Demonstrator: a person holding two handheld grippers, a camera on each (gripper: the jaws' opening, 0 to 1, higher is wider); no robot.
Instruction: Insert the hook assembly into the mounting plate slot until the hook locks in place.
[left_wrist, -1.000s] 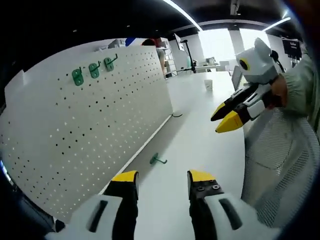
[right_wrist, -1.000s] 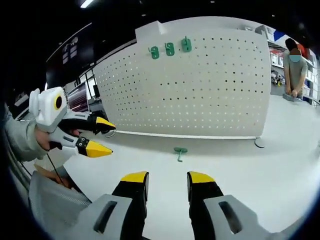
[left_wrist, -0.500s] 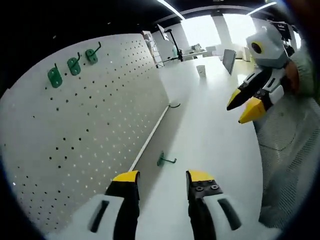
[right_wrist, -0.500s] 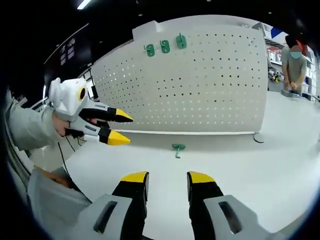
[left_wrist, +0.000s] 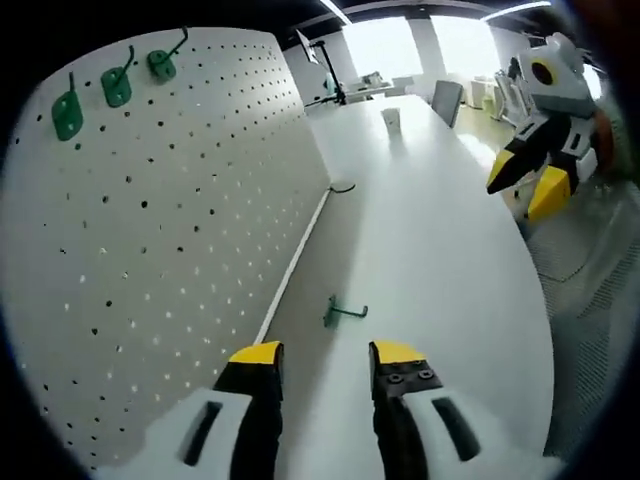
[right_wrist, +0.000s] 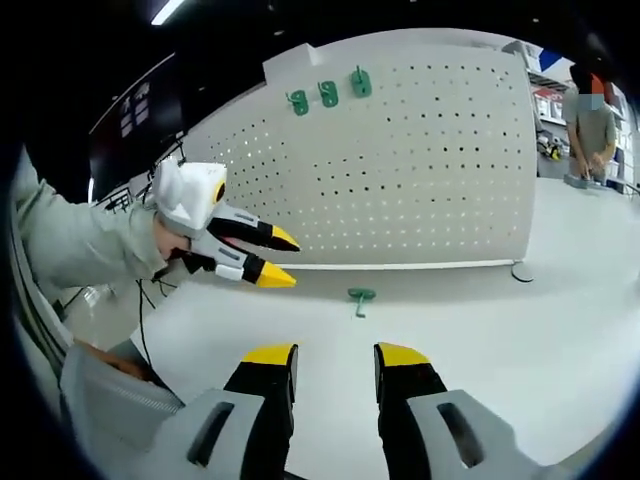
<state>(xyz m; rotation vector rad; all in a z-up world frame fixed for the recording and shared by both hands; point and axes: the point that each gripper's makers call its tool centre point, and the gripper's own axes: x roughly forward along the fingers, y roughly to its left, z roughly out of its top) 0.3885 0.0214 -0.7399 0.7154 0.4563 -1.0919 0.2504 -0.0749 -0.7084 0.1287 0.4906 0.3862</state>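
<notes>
A loose green hook (left_wrist: 341, 312) (right_wrist: 360, 298) lies on the white table a short way in front of the upright white pegboard (left_wrist: 160, 210) (right_wrist: 400, 170). Three green hooks (left_wrist: 112, 82) (right_wrist: 328, 93) hang in a row near the pegboard's top. My left gripper (left_wrist: 322, 356) (right_wrist: 272, 257) is open and empty, its yellow tips just short of the loose hook. My right gripper (right_wrist: 335, 357) (left_wrist: 532, 180) is also open and empty, held back from the hook over the table.
A person's sleeve (right_wrist: 80, 245) holds the left gripper. A white cup (left_wrist: 391, 117) stands far down the table. A black cable loop (left_wrist: 343, 187) lies by the pegboard's end. Another person (right_wrist: 593, 125) stands at a far bench.
My left gripper has moved forward and closer to the loose hook and the pegboard. The right gripper has stayed roughly in place. The hook has not moved.
</notes>
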